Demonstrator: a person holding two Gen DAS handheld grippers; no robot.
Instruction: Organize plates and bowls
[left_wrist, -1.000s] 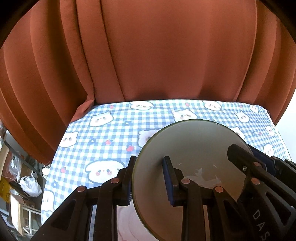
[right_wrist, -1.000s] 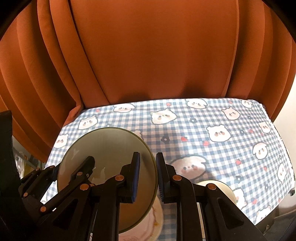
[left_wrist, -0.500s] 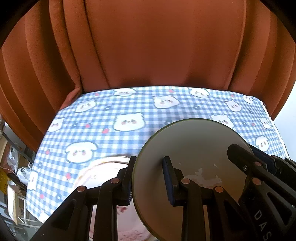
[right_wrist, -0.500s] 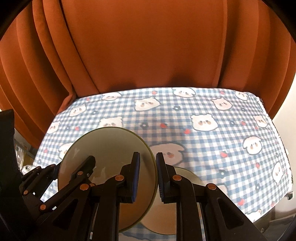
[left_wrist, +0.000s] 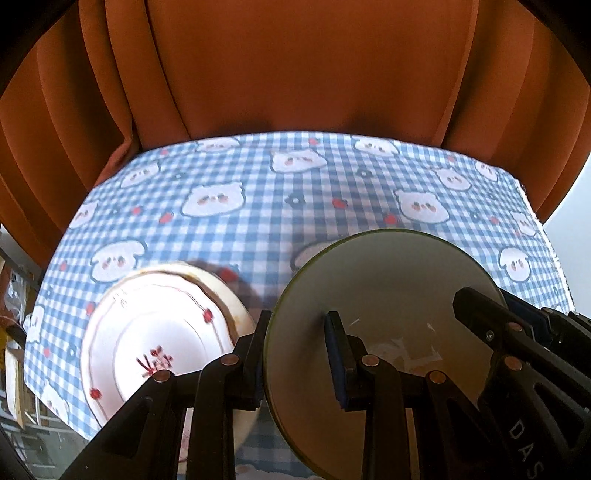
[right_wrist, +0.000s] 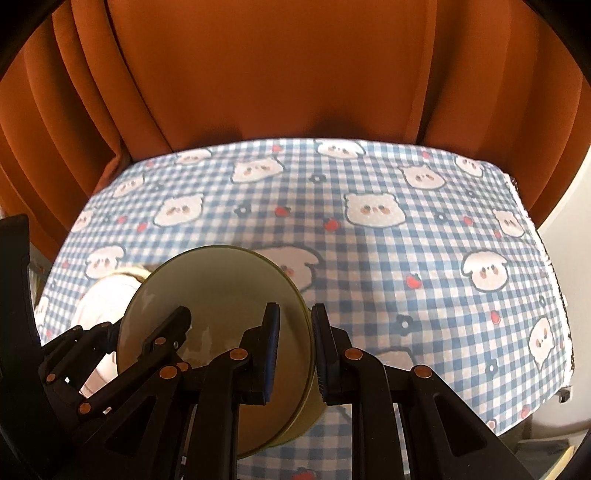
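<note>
Glossy, smooth olive-green bowl; glazed white ceramic plate with red markings. Soft matt checked tablecloth on the worktop, matt rust-orange cloth curtain. Grippers: matt black plastic, copper-coloured rivets.

Both grippers are carrying the green bowl down and back over the checkered tablecloth; the white plate now shows fully beside it.

white plate partly behind claw
</note>
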